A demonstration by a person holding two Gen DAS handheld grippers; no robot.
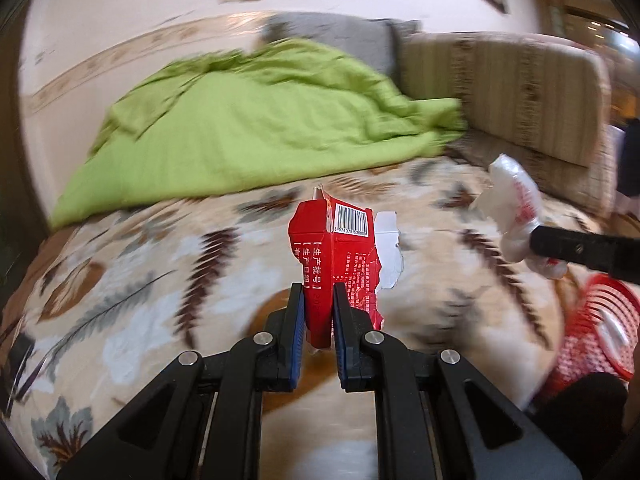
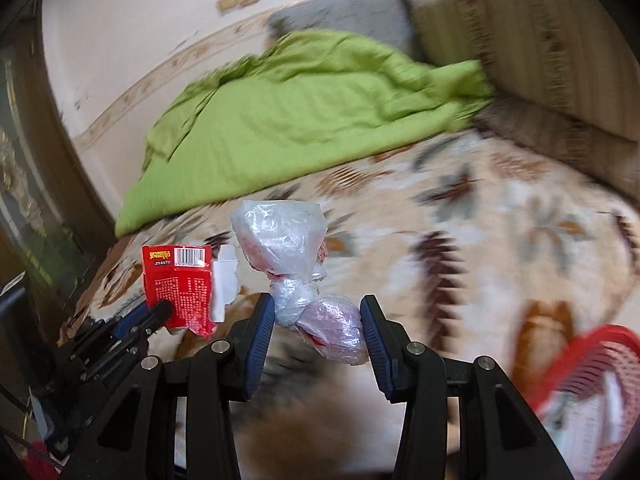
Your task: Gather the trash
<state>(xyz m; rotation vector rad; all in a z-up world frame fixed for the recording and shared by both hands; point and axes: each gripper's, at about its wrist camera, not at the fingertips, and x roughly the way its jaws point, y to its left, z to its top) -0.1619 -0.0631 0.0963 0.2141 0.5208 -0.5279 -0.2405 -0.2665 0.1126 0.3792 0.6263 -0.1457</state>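
Observation:
A torn red carton (image 1: 336,256) with a barcode and a white inner flap is held up above the patterned bedspread (image 1: 140,280), pinched in my shut left gripper (image 1: 318,300). At the right of the left wrist view, my right gripper (image 1: 538,240) carries a knotted clear plastic bag (image 1: 516,208). In the right wrist view that plastic bag (image 2: 296,252) sits between the blue pads of my right gripper (image 2: 317,304), clamped at its lower lump. The red carton (image 2: 180,284) and my left gripper (image 2: 162,307) show at the lower left there.
A red slatted basket (image 1: 596,328) (image 2: 580,368) stands at the lower right, close to both grippers. A crumpled green blanket (image 1: 260,128) covers the far side of the bed. A striped cushion (image 1: 508,88) and a grey pillow (image 1: 332,32) lie behind it.

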